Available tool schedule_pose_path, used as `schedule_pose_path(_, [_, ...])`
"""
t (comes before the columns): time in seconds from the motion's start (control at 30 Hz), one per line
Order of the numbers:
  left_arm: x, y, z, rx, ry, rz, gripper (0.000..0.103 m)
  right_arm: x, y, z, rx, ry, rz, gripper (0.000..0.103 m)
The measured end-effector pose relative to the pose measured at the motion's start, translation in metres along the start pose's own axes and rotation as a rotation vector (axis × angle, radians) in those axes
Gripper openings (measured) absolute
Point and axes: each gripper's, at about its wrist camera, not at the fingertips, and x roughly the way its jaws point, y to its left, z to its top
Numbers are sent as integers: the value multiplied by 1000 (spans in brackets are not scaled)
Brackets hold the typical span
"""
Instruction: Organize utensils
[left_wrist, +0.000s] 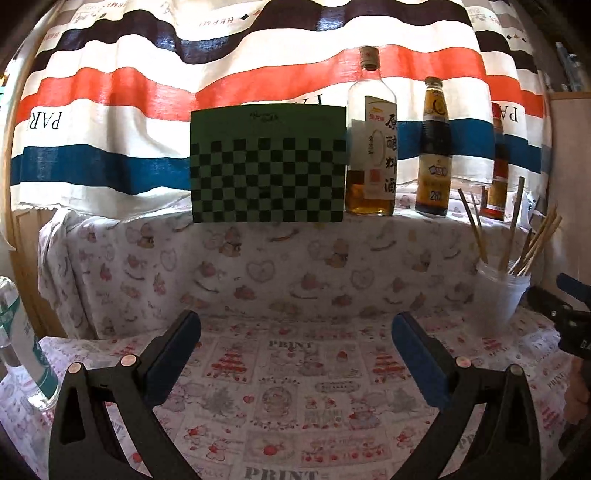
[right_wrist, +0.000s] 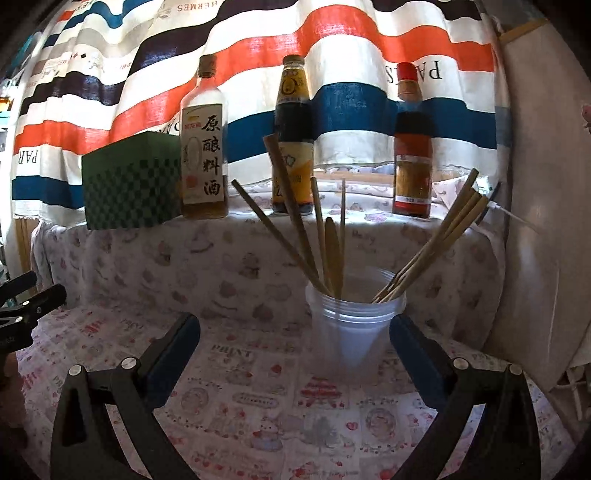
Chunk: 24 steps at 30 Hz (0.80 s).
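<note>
The fingers of the left gripper (left_wrist: 295, 354) stand wide apart and hold nothing, above the printed tablecloth (left_wrist: 295, 406). The right gripper (right_wrist: 295, 354) is wide open too and empty, just in front of the clear plastic cup (right_wrist: 352, 325). The wooden utensils (right_wrist: 295, 229) stand in this cup, leaning to both sides. Behind, on the ledge, are three bottles (right_wrist: 203, 147) and a green checkered box (right_wrist: 129, 184).
</note>
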Motion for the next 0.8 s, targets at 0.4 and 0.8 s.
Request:
schedule_pose_path(0.4, [-1, -2, 0, 6, -2, -21, 103, 1, 0, 0, -1, 2, -16, 103])
schedule_pose_path(0.8, [-1, -3, 0, 19, -4, -18, 103, 1, 0, 0, -1, 2, -19, 103])
